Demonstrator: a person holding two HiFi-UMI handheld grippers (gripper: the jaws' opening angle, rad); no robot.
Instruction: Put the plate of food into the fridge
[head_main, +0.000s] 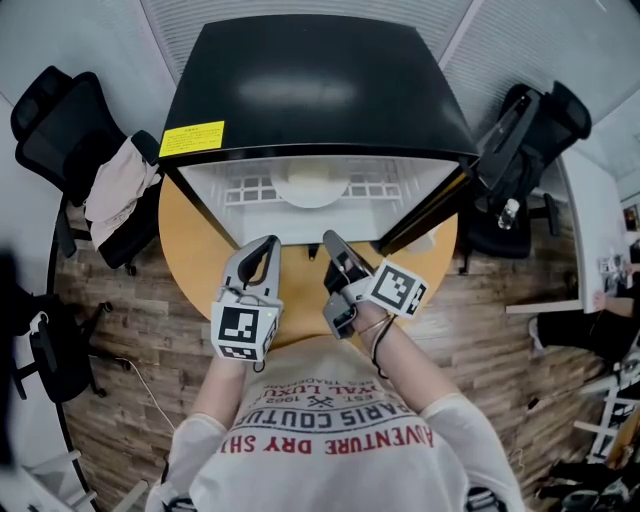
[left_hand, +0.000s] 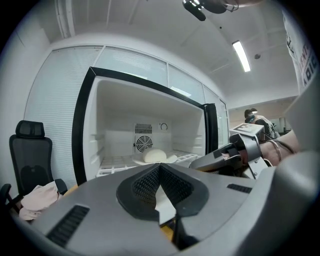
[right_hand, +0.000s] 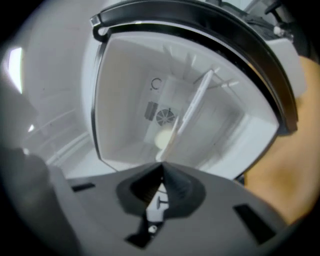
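A white plate (head_main: 310, 187) with a pale round piece of food (left_hand: 155, 156) rests on the wire shelf inside the open black mini fridge (head_main: 320, 80). In the right gripper view the food (right_hand: 162, 137) shows deep in the white interior. My left gripper (head_main: 268, 243) is just in front of the fridge opening, its jaws shut with nothing between them. My right gripper (head_main: 330, 240) is beside it on the right, also shut and empty, pointing into the fridge. Both grippers are well apart from the plate. From the left gripper view, the right gripper (left_hand: 200, 161) appears at the right.
The fridge stands on a round wooden table (head_main: 195, 250). Its door (head_main: 425, 215) is swung open to the right. An office chair with a pale cloth (head_main: 120, 185) stands at the left, another chair (head_main: 525, 130) at the right. Wood floor surrounds the table.
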